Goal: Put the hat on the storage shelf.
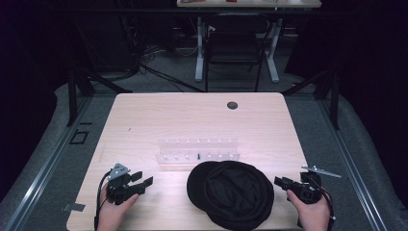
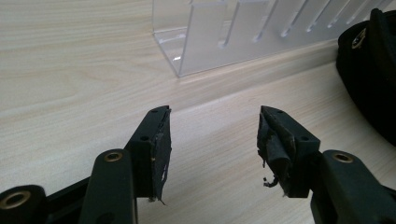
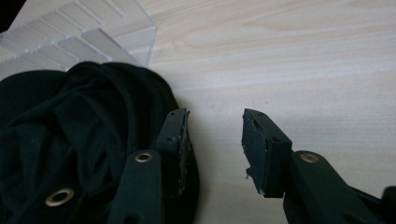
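Your left tongs [image 1: 142, 181] are spread wide and released, nothing between the pads, sitting low over bare wood at the near left of the bench [image 1: 144, 120]. In the left gripper view the same tongs [image 2: 214, 130] look across pale wood grain toward the corner of the clear acrylic rack [image 2: 224, 37], with the black fabric [image 2: 373, 70] just creeping in at the edge. Over on the other side, your right tongs [image 1: 279, 182] are wide open too, gripping nothing. In the right gripper view those tongs [image 3: 215, 135] have one jaw right at the rim of the black fabric [image 3: 79, 130], the other over bare wood. From above, the black fabric [image 1: 233, 192] lies bunched in a round heap between your two hands, just in front of the acrylic rack [image 1: 197, 150] mid-bench.
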Motion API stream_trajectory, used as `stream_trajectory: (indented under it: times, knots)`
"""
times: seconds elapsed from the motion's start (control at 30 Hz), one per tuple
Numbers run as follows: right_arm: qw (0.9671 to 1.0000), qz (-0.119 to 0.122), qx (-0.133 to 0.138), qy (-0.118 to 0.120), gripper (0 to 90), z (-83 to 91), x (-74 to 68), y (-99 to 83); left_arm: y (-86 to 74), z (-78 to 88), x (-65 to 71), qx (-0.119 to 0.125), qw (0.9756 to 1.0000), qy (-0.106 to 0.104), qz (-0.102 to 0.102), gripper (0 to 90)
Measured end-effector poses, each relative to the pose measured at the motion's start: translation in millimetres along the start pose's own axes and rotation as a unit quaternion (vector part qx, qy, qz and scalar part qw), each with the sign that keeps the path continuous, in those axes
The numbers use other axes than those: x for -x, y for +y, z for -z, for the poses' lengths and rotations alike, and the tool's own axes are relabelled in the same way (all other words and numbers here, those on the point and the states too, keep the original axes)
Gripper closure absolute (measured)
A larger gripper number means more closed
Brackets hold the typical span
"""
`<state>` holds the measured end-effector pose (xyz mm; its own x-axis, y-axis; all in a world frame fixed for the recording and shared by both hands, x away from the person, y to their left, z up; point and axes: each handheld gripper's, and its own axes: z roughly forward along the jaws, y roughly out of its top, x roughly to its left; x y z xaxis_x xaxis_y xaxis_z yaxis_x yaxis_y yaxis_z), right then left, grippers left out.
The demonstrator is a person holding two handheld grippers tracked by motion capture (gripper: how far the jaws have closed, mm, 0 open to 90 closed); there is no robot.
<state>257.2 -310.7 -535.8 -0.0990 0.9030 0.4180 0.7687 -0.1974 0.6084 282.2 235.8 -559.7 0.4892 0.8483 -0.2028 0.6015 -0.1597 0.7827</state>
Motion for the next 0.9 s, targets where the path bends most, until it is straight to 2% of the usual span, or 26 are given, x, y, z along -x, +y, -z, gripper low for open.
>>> stream_trajectory:
  times: [0.1, 0.17, 0.27, 0.33, 0.57, 0.63, 0.73, 0.77, 0.83, 0.87, 0.9]
  knots:
    - [0.9998, -0.004, -0.015, 0.011, 61.9, 3.5, -2.8, 0.1, 0.2, -2.3, 2.5, -0.007, 1.0, -0.006, -0.003, 45.1]
    - [0.9997, 0.001, -0.024, 0.005, 63.0, 6.6, -4.7, 0.7, 0.5, -4.1, 4.8, -0.01, 0.9999, -0.004, -0.011, 45.1]
    - [0.9996, -0.004, -0.024, 0.013, 63.5, 7.6, -6.0, 0.6, 1.6, -5.1, 6.1, -0.01, 0.9998, -0.006, -0.015, 45.1]
    - [0.9993, -0.003, -0.035, 0.015, 64.4, 9.4, -8.5, 0.0, 2.2, -6.3, 7.6, -0.012, 0.9997, -0.009, -0.018, 45.1]
    - [0.9988, -0.007, -0.04, 0.026, 64.4, 11.4, -14.8, 0.6, 1.6, -6.5, 7.8, -0.009, 0.9998, -0.009, -0.016, 45.1]
    - [0.998, -0.002, -0.057, 0.028, 64.2, 11.4, -16.9, -0.3, 1.8, -6.4, 7.8, -0.014, 0.9997, -0.009, -0.017, 45.1]
    - [0.9975, 0.001, -0.065, 0.03, 64.4, 10.1, -17.5, -1.1, 1.7, -6.7, 8.1, -0.012, 0.9997, -0.008, -0.019, 45.1]
    - [0.9969, 0.0, -0.075, 0.026, 66.3, 8.5, -18.6, -2.0, 1.6, -6.6, 8.1, -0.011, 0.9997, -0.008, -0.018, 45.1]
    - [0.9967, 0.003, -0.077, 0.026, 68.4, 7.6, -18.4, -2.2, 1.6, -6.5, 8.0, -0.012, 0.9998, -0.007, -0.017, 45.1]
    - [0.996, 0.006, -0.087, 0.023, 74.8, 5.5, -19.7, -2.8, 1.5, -6.3, 7.7, -0.013, 0.9998, -0.008, -0.016, 45.2]
    - [0.996, 0.006, -0.087, 0.023, 74.8, 5.5, -19.7, -2.8, 1.5, -6.3, 7.7, -0.013, 0.9998, -0.008, -0.016, 45.1]
